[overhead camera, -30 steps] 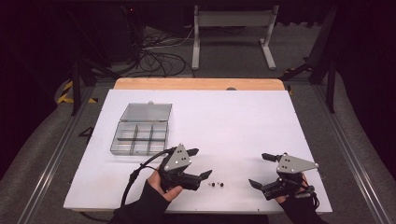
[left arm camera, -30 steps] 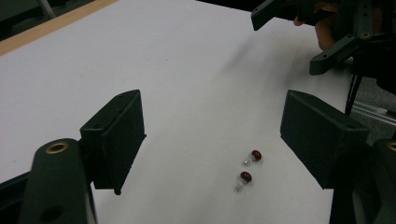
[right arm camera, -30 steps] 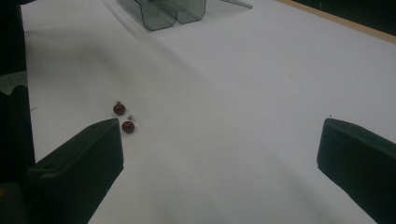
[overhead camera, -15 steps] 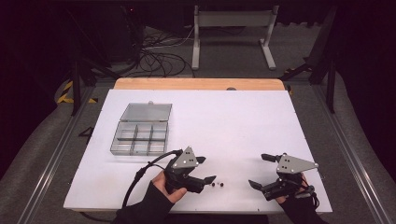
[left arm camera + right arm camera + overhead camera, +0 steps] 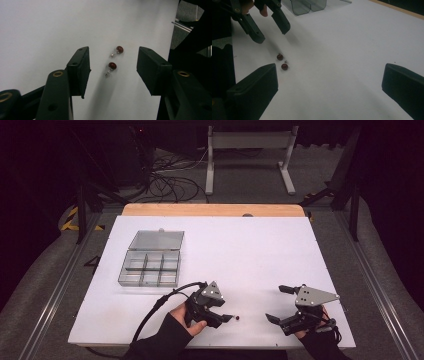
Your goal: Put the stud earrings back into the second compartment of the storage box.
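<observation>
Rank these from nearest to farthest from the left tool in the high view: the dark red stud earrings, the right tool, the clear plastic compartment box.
1. Dark red stud earrings, just off the left tool's tips.
2. Clear plastic compartment box, behind it, to the left.
3. Right tool, across the white table.

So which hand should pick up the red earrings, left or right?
Left, I'd say. The left gripper already has both red earrings lying between its fingers, which have just been closing without touching them. The right gripper sits open, off to the side on the table.
</observation>
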Available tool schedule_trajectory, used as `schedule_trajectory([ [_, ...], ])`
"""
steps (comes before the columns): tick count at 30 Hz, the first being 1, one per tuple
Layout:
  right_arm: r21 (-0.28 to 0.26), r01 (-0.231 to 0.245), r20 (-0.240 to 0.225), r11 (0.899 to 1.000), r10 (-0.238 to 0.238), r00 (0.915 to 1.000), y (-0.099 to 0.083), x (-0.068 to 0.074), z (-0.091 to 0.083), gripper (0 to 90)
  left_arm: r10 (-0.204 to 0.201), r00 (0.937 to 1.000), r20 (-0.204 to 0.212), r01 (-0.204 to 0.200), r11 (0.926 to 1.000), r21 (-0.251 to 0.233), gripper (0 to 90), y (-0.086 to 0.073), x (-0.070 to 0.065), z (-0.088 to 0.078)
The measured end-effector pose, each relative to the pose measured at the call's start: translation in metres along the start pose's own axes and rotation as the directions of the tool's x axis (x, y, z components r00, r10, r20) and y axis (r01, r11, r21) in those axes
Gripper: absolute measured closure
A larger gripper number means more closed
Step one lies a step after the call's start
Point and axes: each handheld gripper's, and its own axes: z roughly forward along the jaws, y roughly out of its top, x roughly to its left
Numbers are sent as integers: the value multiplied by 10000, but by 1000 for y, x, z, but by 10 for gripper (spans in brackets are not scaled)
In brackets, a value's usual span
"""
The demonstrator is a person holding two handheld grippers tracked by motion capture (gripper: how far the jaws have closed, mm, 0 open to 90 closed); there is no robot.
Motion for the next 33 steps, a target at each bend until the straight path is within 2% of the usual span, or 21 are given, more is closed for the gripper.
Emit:
schedule_trajectory([
  [5, 47, 18, -21, 10000, -18, 10000, 0, 0, 1, 9, 23, 10000, 46, -25, 9992, 408, 475, 1, -1, 9],
  [8, 41, 10, -31, 10000, -10, 10000, 0, 0, 1, 9, 156, 9998, -113, -148, 9972, 737, 506, 2, -2, 14],
  [11, 83, 26, -46, 10000, -26, 10000, 0, 0, 1, 9, 383, 9987, -323, -348, 9941, 1028, 534, 3, -4, 18],
  [17, 107, 17, -71, 9999, -16, 10000, -1, 0, 2, 9, 745, 9962, -448, -669, 9861, 1518, 605, 6, -8, 26],
  [21, 118, -4, -116, 9999, 5, 9999, -1, 0, 2, 8, 842, 9956, -402, -767, 9839, 1615, 653, 7, -8, 31],
  [28, 124, 7, -158, 9999, -5, 9999, -1, 0, 2, 8, 805, 9957, -448, -715, 9819, 1754, 750, 7, -6, 33],
  [33, 96, -35, -250, 9999, 37, 9997, -1, 0, 3, 8, 825, 9955, -466, -730, 9814, 1777, 778, 7, -5, 33],
])
